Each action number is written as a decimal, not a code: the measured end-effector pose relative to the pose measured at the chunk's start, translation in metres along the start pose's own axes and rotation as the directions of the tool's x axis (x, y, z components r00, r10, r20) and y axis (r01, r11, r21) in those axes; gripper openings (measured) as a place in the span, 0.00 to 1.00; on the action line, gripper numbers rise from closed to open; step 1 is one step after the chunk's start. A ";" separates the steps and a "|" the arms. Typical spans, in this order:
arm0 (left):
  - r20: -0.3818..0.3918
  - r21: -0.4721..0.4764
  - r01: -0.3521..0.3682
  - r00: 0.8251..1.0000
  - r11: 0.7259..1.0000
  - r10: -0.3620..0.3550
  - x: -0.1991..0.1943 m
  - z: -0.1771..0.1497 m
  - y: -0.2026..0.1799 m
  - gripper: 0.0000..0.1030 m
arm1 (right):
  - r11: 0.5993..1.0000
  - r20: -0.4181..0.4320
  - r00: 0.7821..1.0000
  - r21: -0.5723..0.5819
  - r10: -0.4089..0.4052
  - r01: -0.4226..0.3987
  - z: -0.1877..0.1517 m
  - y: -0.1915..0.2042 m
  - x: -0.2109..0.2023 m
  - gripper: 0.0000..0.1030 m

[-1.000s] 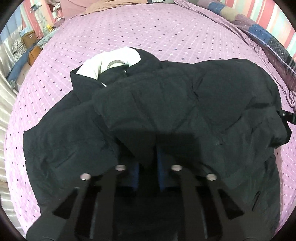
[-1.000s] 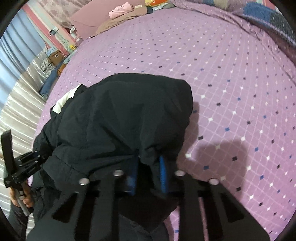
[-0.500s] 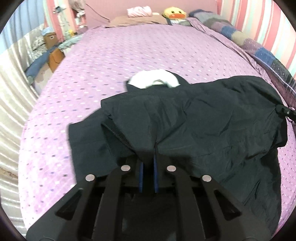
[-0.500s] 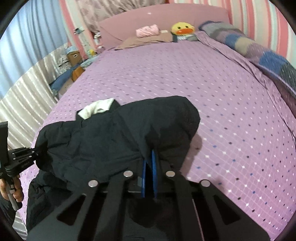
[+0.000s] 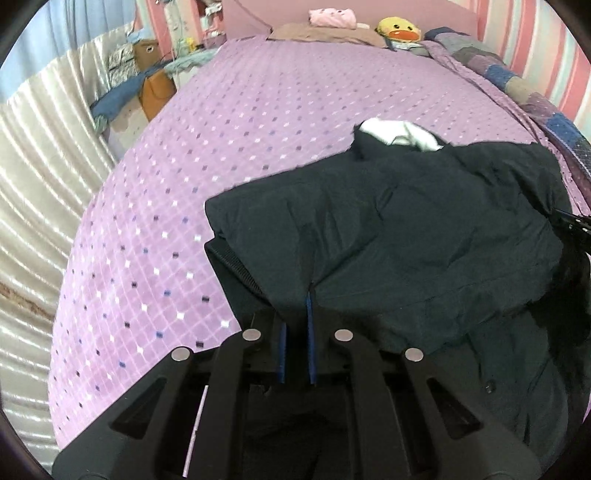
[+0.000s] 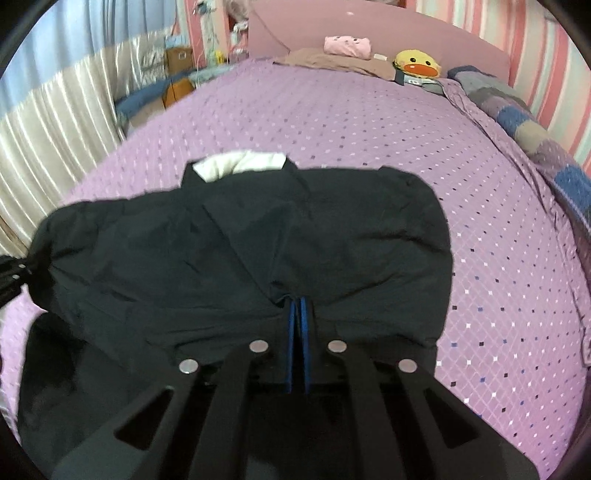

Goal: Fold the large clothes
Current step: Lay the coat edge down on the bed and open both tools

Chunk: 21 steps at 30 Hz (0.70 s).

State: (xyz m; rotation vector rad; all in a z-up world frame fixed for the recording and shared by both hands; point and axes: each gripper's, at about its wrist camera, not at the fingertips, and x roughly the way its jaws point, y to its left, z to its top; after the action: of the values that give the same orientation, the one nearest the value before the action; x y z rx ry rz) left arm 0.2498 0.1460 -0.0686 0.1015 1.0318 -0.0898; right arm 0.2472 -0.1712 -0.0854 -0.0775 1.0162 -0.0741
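Both the left gripper (image 5: 295, 325) and right gripper (image 6: 297, 325) are clamped on the black jacket (image 6: 258, 251), holding a folded edge above the purple bed (image 6: 480, 258).

Both fisheye cameras sit low behind their grippers, looking up the bed (image 5: 258, 110) toward the headboard (image 6: 369, 29). The left view looks from the jacket's (image 5: 406, 229) left side, the right view from its right. Both share the jacket, close up, and the duck toy (image 6: 417, 63).
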 end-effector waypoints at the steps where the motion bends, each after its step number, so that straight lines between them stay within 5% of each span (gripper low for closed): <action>1: -0.003 -0.004 0.003 1.000 1.000 -0.003 0.003 -0.002 0.000 0.08 | 1.000 -0.004 1.000 -0.002 -0.008 0.008 -0.001 0.000 0.002 0.03; 7: -0.004 -0.017 0.015 1.000 1.000 -0.015 0.016 -0.008 0.004 0.08 | 1.000 -0.028 0.999 0.009 -0.025 0.026 -0.001 -0.009 0.009 0.03; 13: 0.037 -0.005 0.000 0.999 1.000 0.001 -0.001 -0.022 0.010 0.17 | 0.996 0.057 0.997 0.068 0.050 -0.054 -0.005 -0.020 -0.014 0.07; 15: 0.069 0.013 -0.018 0.997 1.000 0.017 -0.011 -0.022 0.004 0.23 | 0.995 0.104 0.993 0.082 0.057 -0.065 -0.007 -0.025 -0.025 0.21; 17: 0.109 0.025 -0.037 0.993 0.999 0.035 -0.024 -0.021 -0.001 0.35 | 0.994 0.155 0.987 0.094 0.041 -0.056 -0.009 -0.028 -0.036 0.53; 21: 0.190 0.014 -0.032 0.981 0.999 0.028 -0.045 -0.012 -0.013 0.58 | 0.995 0.228 0.974 0.097 0.001 -0.024 -0.013 -0.029 -0.053 0.58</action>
State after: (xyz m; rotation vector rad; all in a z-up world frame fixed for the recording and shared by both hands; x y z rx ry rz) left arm 0.2153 0.1360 -0.0361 0.1213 0.8385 -0.0790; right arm 0.2075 -0.1955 -0.0450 0.0114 0.7818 -0.1023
